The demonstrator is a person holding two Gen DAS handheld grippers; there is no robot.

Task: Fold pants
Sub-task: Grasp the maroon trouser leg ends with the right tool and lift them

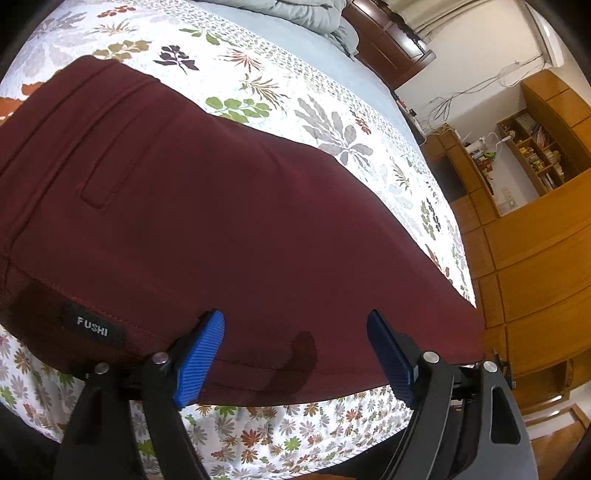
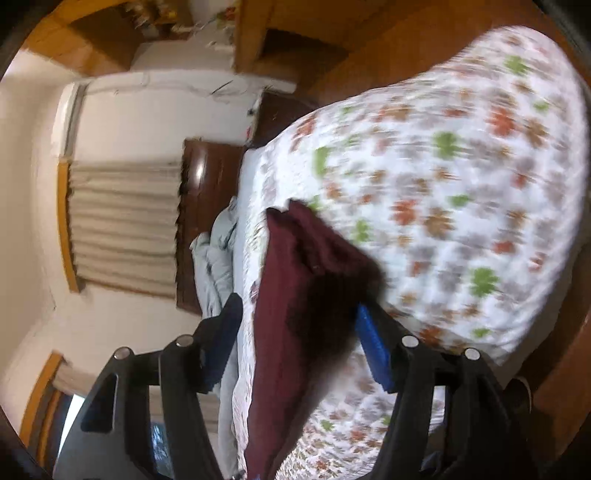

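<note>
pants | on bed | waistband between parted left gripper fingers

A bed is filling most of both views, wearing a white floral bedspread with a grey-blue sheet showing beyond it. A crumpled grey duvet is lying at the head, against a dark wooden headboard. Honey-coloured wooden cabinets are lining the white wall, with cluttered open shelves and loose cables hanging above. In the right wrist view, beige curtains are hanging under a wooden pelmet, and daylight is showing low by the frame's edge.
</note>
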